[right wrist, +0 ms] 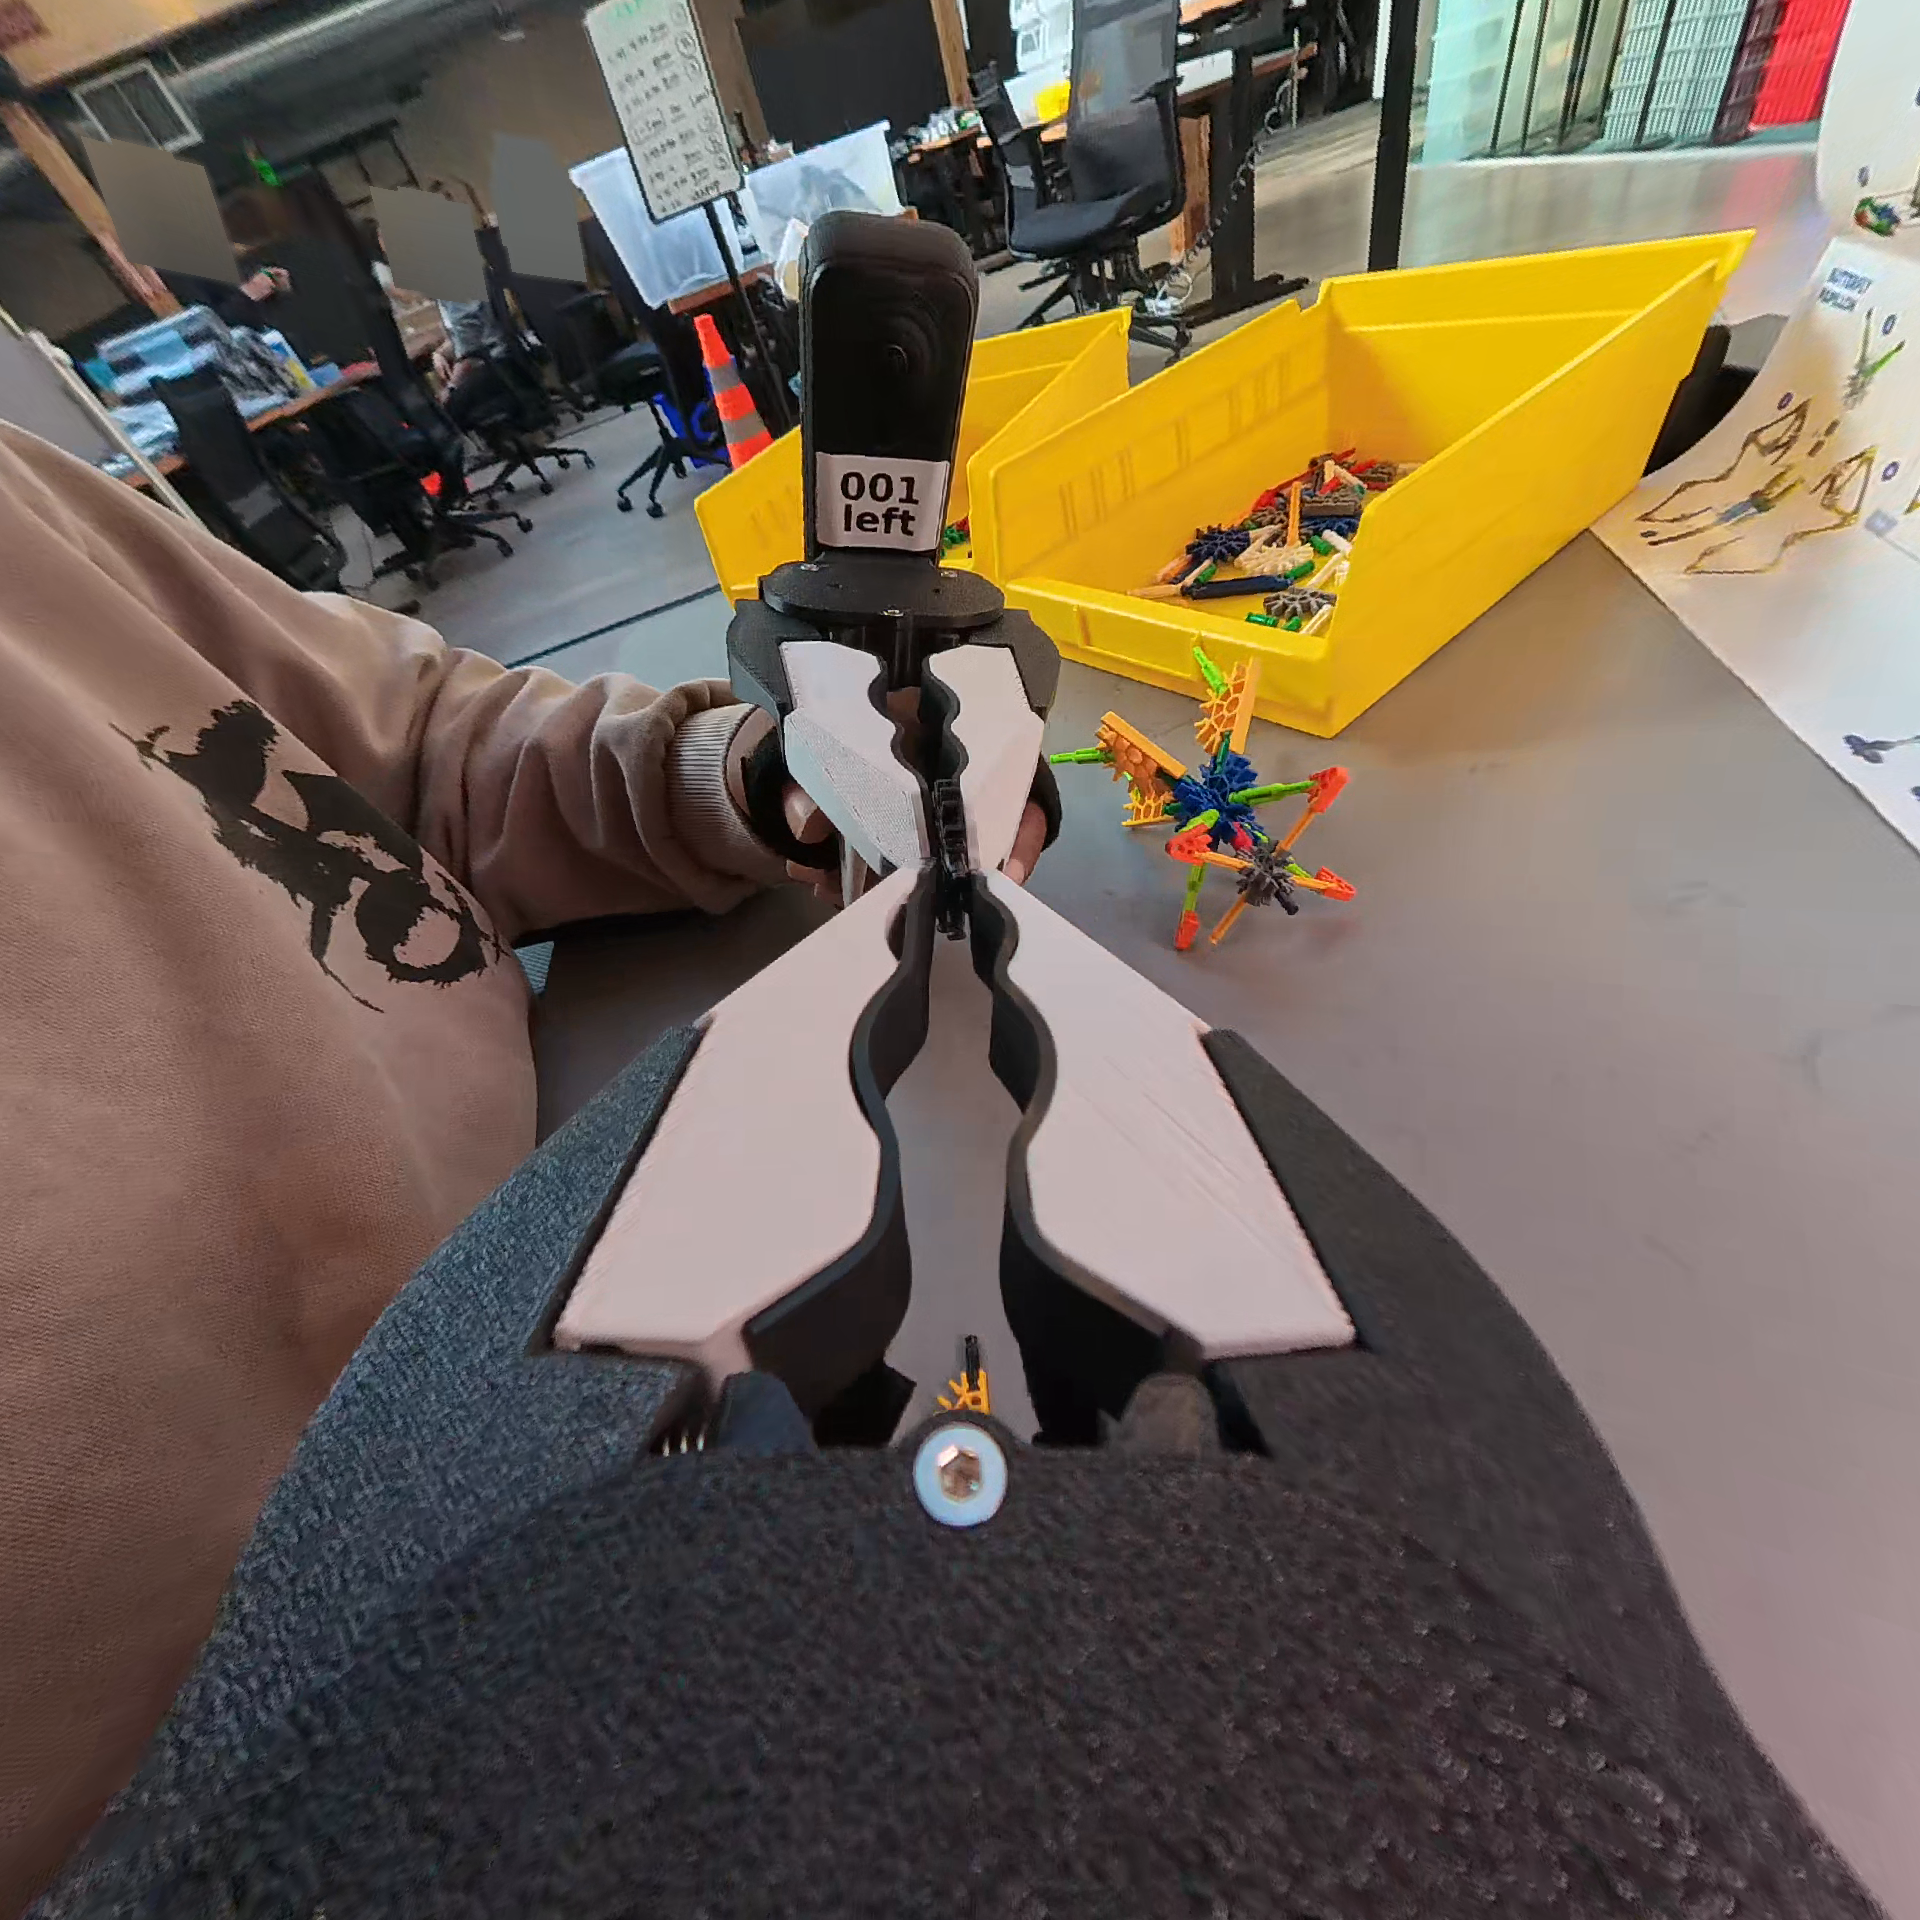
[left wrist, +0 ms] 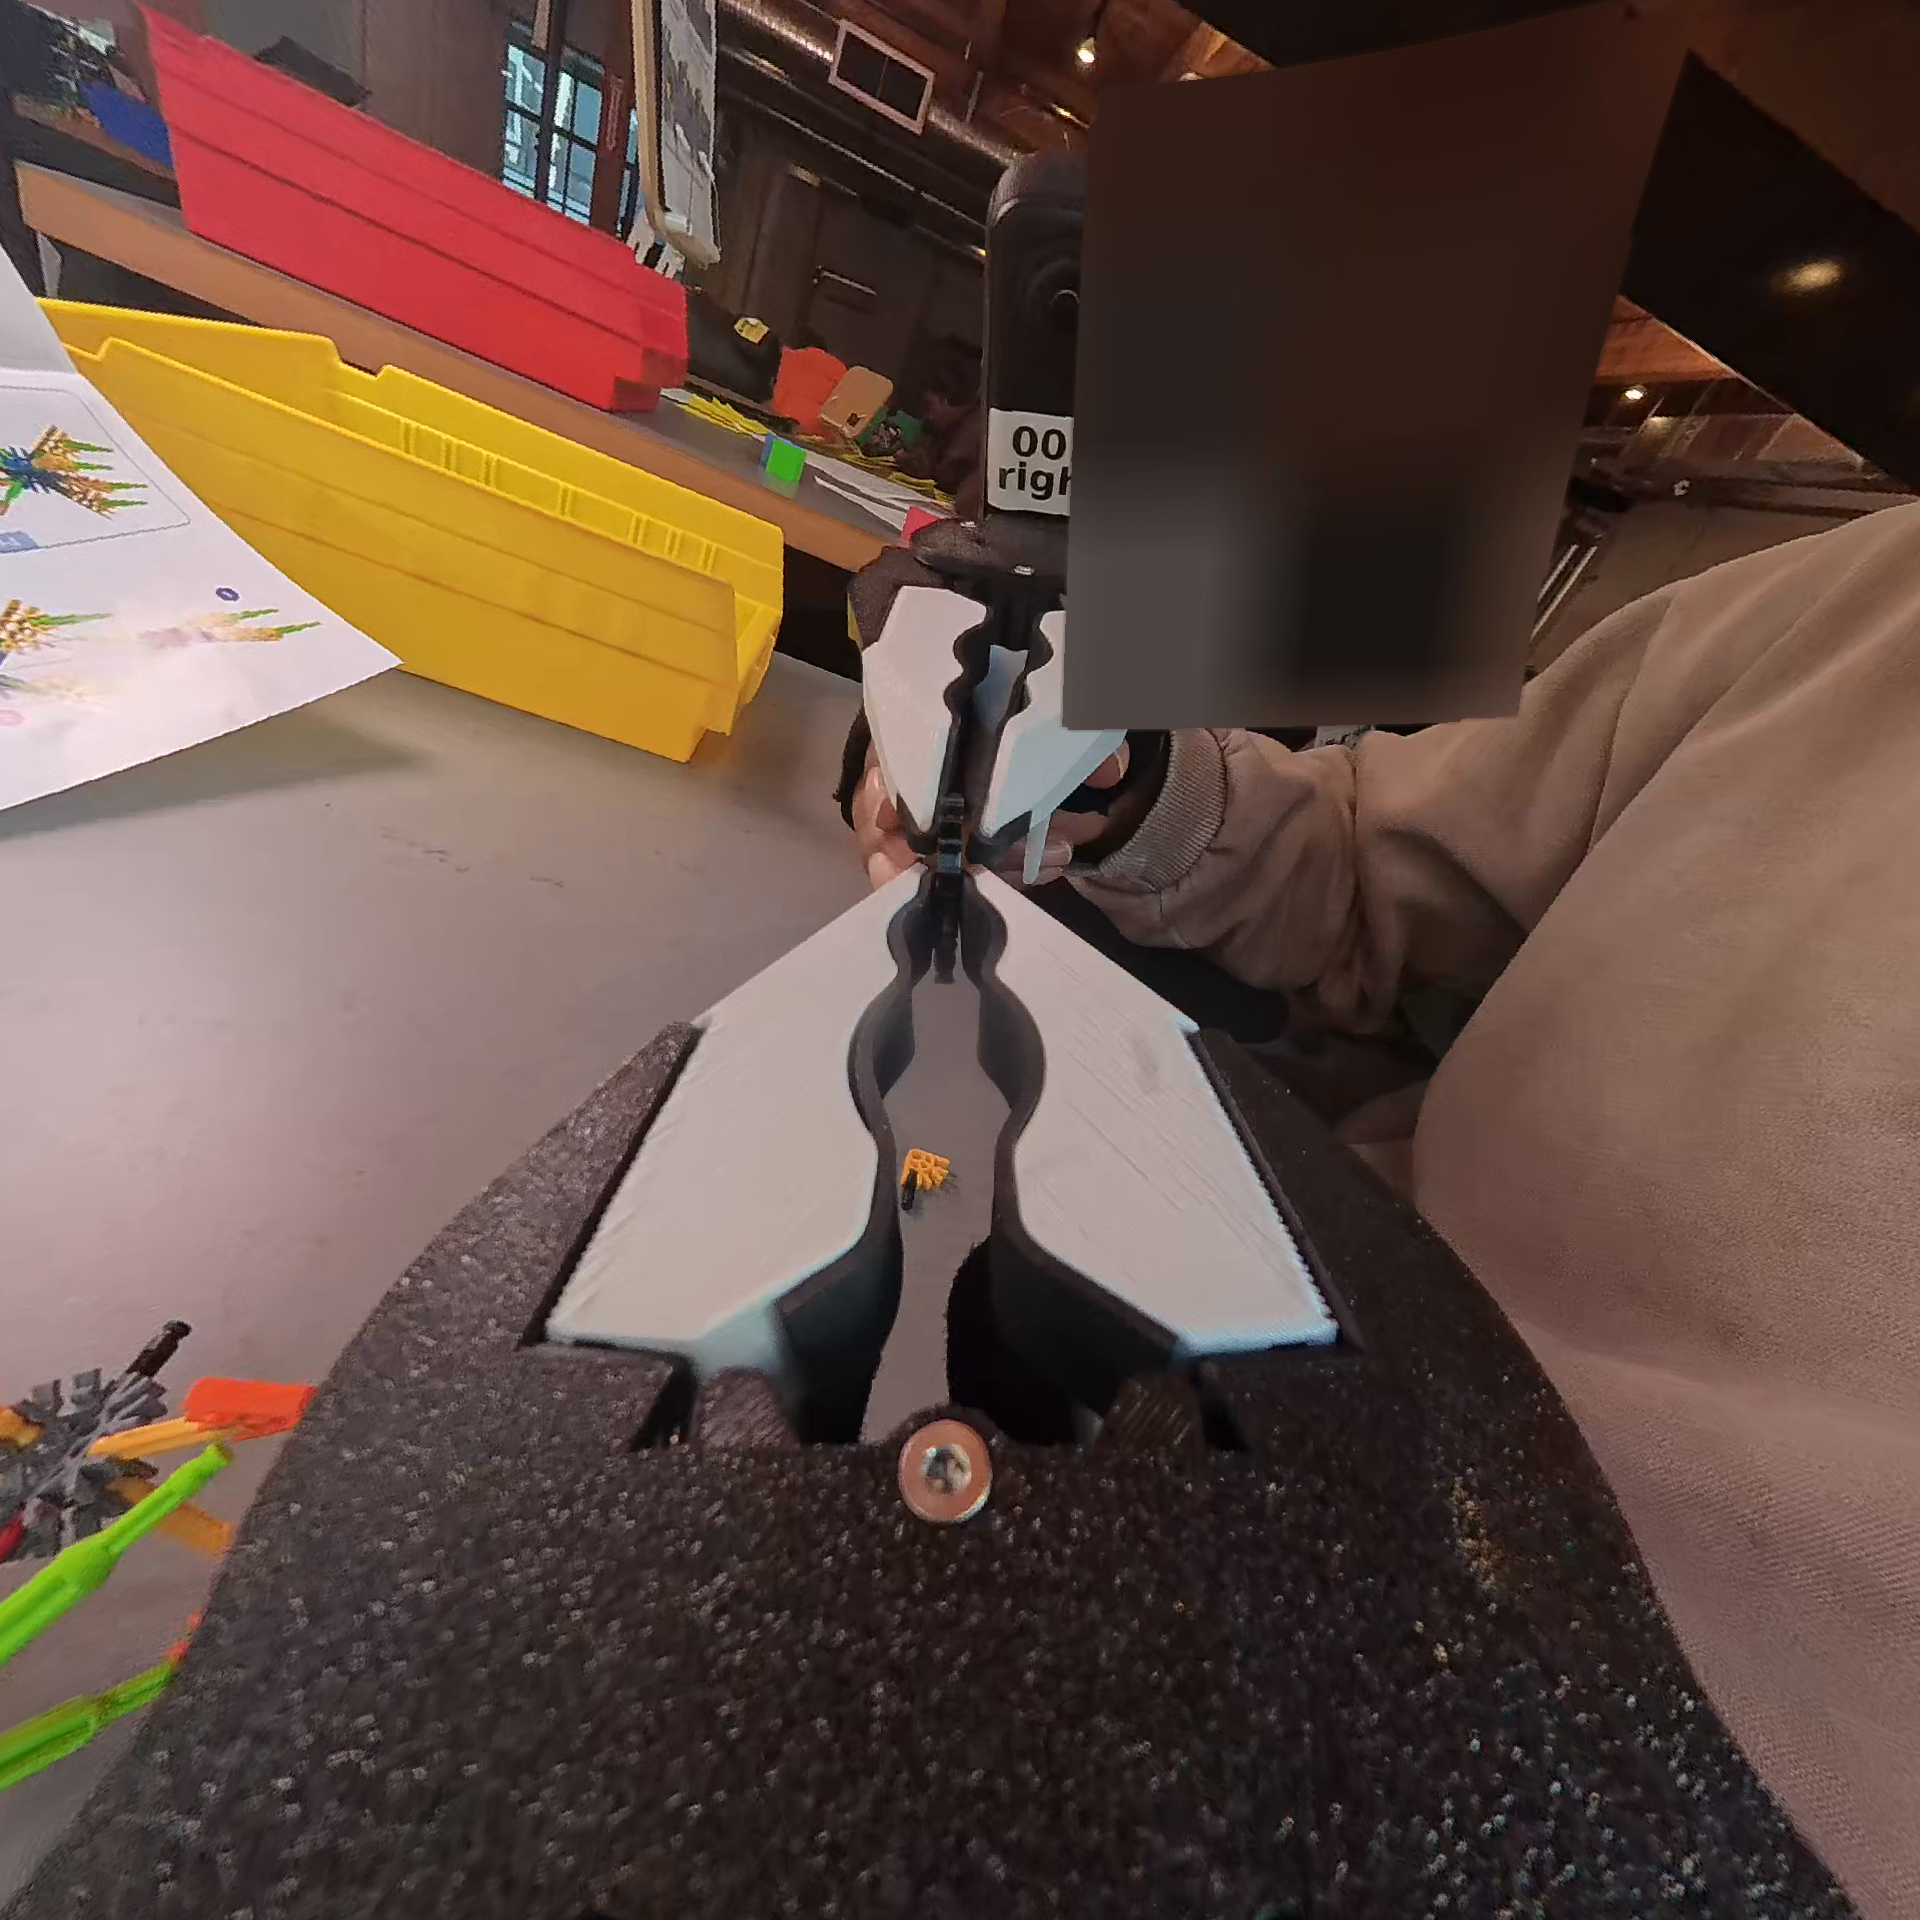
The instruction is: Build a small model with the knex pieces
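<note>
The left gripper's [left wrist: 943, 914] fingers [left wrist: 790, 1039] are drawn together at the tips and pinch one end of a small black rod piece [left wrist: 947, 883]; the right gripper's [right wrist: 948, 894] fingers [right wrist: 1122, 1060] close on its other end. The two grippers meet tip to tip above the grey table [left wrist: 312, 1039], so the black piece lies right between both pairs of tips, held in the air with little of it showing (its exact shape is hard to tell, since the tips cover most of it).

On the table under the grippers lies a small yellow connector [left wrist: 925, 1172] with a short black stub on it, apart from the fingers; in the right wrist view it shows only near the gripper's base [right wrist: 964, 1387].

To the right in the right wrist view stands a built toy model [right wrist: 1231, 810] of blue, green, orange and yellow rods, well apart from the grippers. Farther off is a yellow bin [right wrist: 1351, 582] holding loose coloured pieces [right wrist: 1278, 540]. An instruction sheet [right wrist: 1766, 540] lies at the far right.

In the left wrist view a red bin [left wrist: 416, 229] sits far left, beyond the yellow bins. A person's tan sleeve [left wrist: 1351, 831] reaches to the right gripper.
</note>
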The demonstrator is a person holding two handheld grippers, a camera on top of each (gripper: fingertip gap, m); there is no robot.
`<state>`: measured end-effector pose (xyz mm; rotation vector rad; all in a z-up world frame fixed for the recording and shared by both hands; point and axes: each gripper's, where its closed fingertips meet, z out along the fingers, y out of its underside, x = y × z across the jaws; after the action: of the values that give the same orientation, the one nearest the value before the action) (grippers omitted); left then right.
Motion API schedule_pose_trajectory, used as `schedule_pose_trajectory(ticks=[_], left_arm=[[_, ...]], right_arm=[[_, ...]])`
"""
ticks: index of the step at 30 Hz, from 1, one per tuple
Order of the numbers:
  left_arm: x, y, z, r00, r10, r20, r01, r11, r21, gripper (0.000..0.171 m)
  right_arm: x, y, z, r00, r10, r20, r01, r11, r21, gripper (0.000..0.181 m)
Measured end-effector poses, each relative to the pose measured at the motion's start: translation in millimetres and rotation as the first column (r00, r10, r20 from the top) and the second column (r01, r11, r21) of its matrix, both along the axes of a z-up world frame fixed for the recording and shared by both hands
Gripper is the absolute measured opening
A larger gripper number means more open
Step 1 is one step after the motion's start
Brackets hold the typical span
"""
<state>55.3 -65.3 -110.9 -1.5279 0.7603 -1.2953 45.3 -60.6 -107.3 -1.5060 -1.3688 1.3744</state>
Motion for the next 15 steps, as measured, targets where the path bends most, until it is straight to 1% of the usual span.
schedule_pose_trajectory(ticks=[4, 8, 12, 15], left_arm=[[1.4, -5.0, 1.0, 0.999, -0.031, -0.009, 0.031, 0.999, 0.009, 0.003], [3.1, -7.2, -0.7, 0.999, -0.048, -0.018, 0.048, 0.999, 0.007, 0.003], [3.9, -7.9, -3.1, 0.998, -0.052, -0.042, 0.053, 0.999, 0.01, 0.003], [2.3, -6.8, -0.9, 0.999, -0.049, -0.024, 0.049, 0.999, 0.005, 0.004]], right_arm=[[0.7, -4.4, 2.5, 1.0, 0.029, -0.005, -0.029, 0.999, 0.023, 0.002], [1.4, -6.8, 2.9, 0.998, 0.052, -0.02, -0.052, 0.998, -0.023, 0.002], [2.1, -8.0, 0.8, 0.998, 0.058, -0.027, -0.059, 0.998, -0.03, 0.001], [3.2, -7.1, 0.9, 0.997, 0.061, -0.04, -0.062, 0.998, -0.03, 0.001]])
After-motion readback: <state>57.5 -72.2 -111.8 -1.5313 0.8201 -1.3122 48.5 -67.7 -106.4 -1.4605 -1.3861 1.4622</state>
